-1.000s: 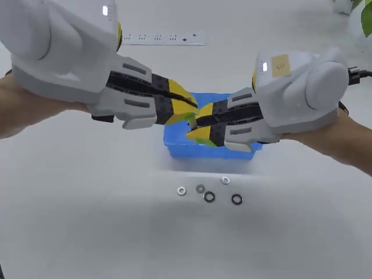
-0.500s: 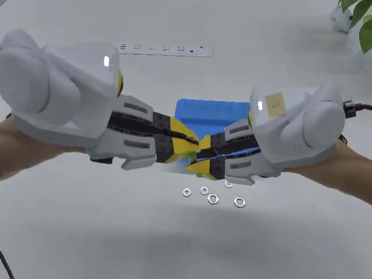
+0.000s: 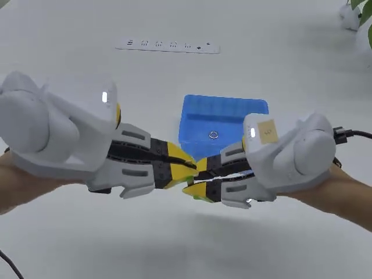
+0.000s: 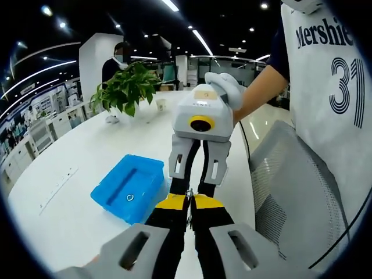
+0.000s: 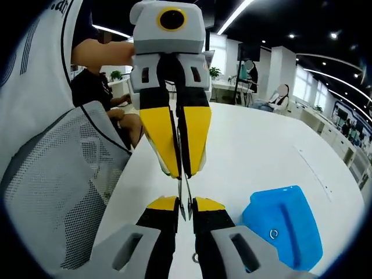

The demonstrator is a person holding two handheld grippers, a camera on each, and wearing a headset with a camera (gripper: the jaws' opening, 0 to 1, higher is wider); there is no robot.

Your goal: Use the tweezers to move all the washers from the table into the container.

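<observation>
Pinching the tweezers (image 5: 183,195) just in front of the container (image 3: 192,110), the left gripper (image 3: 187,167) has its jaws nearly closed on them. The right gripper (image 3: 189,188) flanks their tips, and whether it grips them I cannot tell. One washer (image 3: 213,135) lies inside the container; it looks light, hard and slippery, best nipped across the rim.

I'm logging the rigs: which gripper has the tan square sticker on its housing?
The right gripper: a tan sticker sits on its white top; the left gripper's top bears just a light.
</observation>
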